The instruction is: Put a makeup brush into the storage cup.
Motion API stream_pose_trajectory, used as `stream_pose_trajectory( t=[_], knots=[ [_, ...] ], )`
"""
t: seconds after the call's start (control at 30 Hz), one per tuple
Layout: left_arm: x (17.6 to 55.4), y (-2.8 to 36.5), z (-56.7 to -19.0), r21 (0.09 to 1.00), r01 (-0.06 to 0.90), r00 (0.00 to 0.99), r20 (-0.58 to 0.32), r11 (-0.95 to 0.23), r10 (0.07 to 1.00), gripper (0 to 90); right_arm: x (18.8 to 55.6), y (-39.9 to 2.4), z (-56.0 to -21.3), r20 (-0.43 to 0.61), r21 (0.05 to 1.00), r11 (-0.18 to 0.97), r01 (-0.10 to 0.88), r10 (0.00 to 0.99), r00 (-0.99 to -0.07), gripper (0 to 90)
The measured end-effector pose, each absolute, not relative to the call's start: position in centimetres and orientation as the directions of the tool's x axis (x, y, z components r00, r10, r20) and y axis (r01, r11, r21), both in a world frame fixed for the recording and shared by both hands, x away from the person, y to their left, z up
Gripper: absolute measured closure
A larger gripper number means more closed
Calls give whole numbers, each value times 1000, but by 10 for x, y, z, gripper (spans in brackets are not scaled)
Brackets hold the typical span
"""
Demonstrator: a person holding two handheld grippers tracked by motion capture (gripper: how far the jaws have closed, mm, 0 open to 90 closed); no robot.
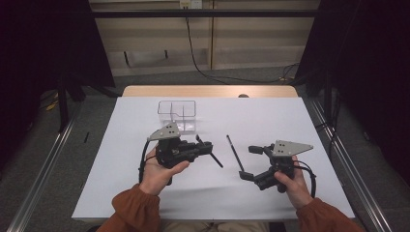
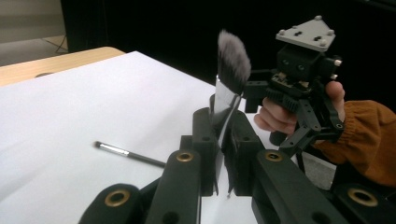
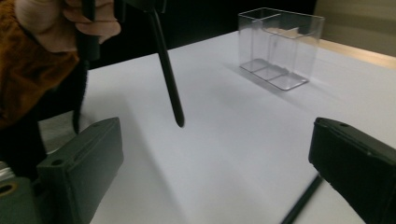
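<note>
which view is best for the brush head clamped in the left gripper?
Left gripper view: the grey bristles of the brush stand up close above the shut left gripper. High view shows just its thin dark handle; right gripper view shows the handle tip hanging above the table.

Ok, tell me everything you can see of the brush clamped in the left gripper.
The makeup brush has a fluffy grey-and-white angled head, a shiny metal ferrule and a long thin black handle tapering to a point. The left gripper is shut on it at the ferrule, bristles standing above the jaws. In the right gripper view its handle slants down, the tip hanging over the white table without touching it.
</note>
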State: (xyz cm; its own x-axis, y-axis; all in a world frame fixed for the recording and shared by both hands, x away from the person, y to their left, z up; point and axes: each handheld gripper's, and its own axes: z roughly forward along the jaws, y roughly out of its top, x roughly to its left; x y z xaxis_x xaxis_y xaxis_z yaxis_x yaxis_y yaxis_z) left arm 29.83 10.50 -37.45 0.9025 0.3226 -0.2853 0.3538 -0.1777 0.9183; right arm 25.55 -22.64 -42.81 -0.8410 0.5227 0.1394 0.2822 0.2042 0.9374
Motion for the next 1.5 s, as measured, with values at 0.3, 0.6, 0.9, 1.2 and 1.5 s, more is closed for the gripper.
stream_pose_trajectory(
  t=[0.3, 0.6, 0.9, 1.2, 1.5],
  knots=[
    [301, 127, -372, 915, 360, 886, -274, -182, 374, 840, 250, -238, -429, 85, 942, 221, 251, 568, -819, 38],
    [303, 143, -371, 914, 364, 872, -266, -180, 411, 840, 245, -251, -426, 69, 953, 195, 233, 608, -791, 26],
    [305, 160, -371, 908, 374, 855, -260, -187, 450, 840, 243, -265, -422, 73, 955, 173, 240, 648, -759, 14],
    [307, 173, -369, 908, 379, 841, -256, -181, 476, 840, 238, -282, -430, 89, 961, 119, 249, 720, -689, 16],
    [311, 185, -368, 901, 394, 824, -258, -182, 504, 840, 227, -301, -437, 73, 972, 81, 219, 788, -611, 16]
  ],
)
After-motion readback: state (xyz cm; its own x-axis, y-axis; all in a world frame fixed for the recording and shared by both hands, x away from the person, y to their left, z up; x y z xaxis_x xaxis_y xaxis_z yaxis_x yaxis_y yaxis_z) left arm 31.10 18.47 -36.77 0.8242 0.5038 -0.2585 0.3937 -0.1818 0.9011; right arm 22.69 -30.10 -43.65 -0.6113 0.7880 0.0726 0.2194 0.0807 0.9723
